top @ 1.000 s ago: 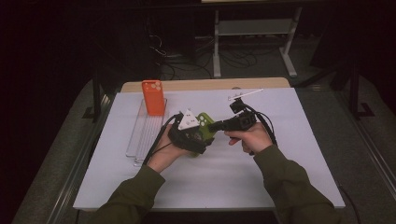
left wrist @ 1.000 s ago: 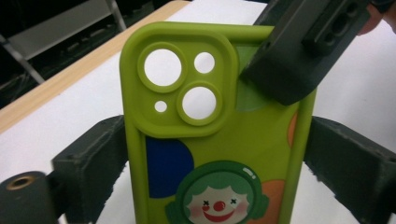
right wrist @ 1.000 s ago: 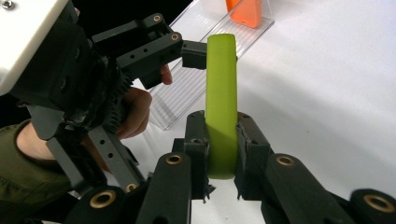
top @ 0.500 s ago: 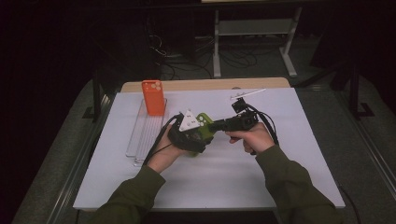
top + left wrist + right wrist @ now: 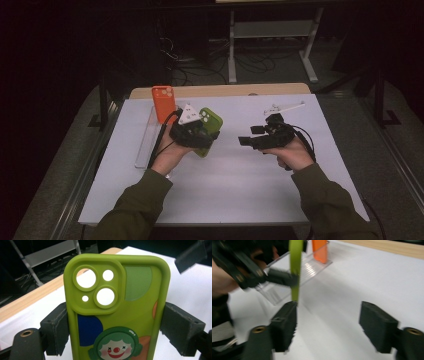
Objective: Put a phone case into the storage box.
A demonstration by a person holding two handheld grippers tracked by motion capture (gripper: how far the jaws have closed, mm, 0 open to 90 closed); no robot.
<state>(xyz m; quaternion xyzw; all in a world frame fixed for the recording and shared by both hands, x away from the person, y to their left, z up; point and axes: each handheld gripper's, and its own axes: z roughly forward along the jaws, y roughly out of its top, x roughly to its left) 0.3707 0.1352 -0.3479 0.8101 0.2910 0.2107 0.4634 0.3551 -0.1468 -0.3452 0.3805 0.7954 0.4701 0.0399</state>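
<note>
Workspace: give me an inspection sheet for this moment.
Surface: white table top, wooden strip at its far edge.
Job's things: green phone case with a clown print, clamped upright; orange phone case standing in the clear slotted rack.
Clutter: small white part at the far right.
Grippers: left gripper pads press the green case's sides; right gripper jaws just opened, nothing between them.
Cables: black leads trail from both grippers.
Surroundings: dark floor, metal stand.

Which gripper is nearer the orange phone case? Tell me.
Left. The left gripper, clamped on the green case, sits just beside the orange phone case; the right gripper is open, farther off.
</note>
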